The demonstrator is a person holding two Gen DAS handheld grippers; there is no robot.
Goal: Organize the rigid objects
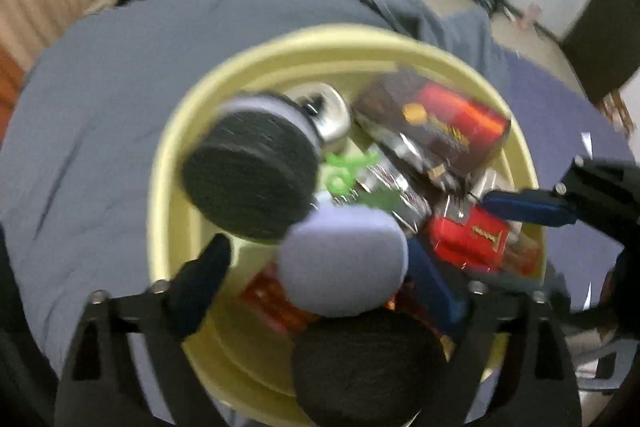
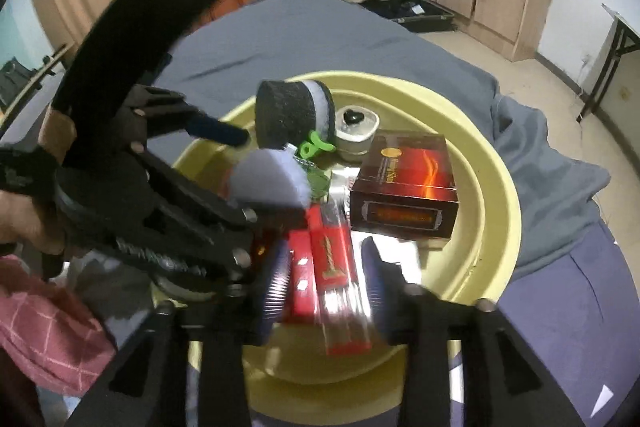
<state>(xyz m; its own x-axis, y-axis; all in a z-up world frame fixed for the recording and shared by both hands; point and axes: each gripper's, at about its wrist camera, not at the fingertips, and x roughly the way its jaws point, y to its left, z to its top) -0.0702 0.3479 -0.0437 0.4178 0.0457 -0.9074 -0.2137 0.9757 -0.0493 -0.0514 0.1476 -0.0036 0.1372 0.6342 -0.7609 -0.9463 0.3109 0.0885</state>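
Both views motion-blurred; box lettering unreadable. Yellow basin [image 2: 494, 163] on grey-blue bedspread [image 1: 100, 99], near edge cut off by gripper bodies. Inside — dark box [image 2: 404, 183], red box [image 2: 332, 267], silver tin [image 2: 356, 131], green clip [image 2: 314, 147], black-and-lilac foam pad [image 2: 292, 115], lilac pad [image 2: 268, 183]. Left gripper [image 1: 320, 267] points steeply down over basin, fingers spread wide, gripping nothing; lilac pad between them, contact unclear. Right gripper [image 2: 324, 283] part open, straddling red box, pads not pressing. Hand [image 2: 24, 219] at left edge.
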